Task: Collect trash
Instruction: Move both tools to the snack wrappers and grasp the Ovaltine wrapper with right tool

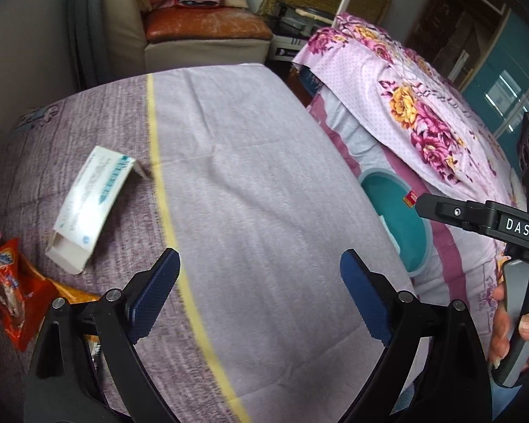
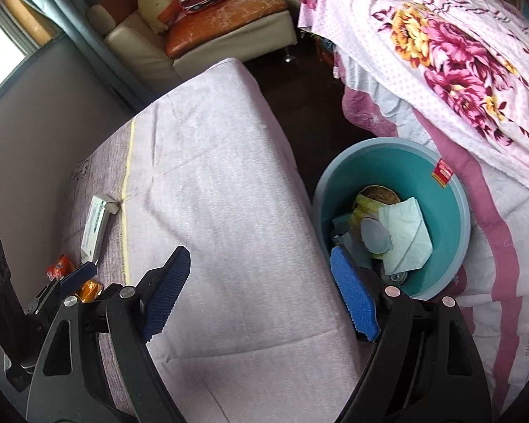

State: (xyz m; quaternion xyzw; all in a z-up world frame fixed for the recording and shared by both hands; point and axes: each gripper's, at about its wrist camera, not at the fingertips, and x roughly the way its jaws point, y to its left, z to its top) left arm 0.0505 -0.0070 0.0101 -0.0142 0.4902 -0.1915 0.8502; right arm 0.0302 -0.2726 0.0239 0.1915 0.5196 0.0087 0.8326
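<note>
Tongs (image 1: pixel 261 296) over lilac-covered table (image 1: pixel 264 176)

I see my right gripper (image 2: pixel 261 292) with blue pads spread wide, empty, over the lilac cloth-covered table (image 2: pixel 222 176); the round teal plastic bin (image 2: pixel 451 190) beside it holds crumpled white tissue (image 2: pixel 405 236)
</note>
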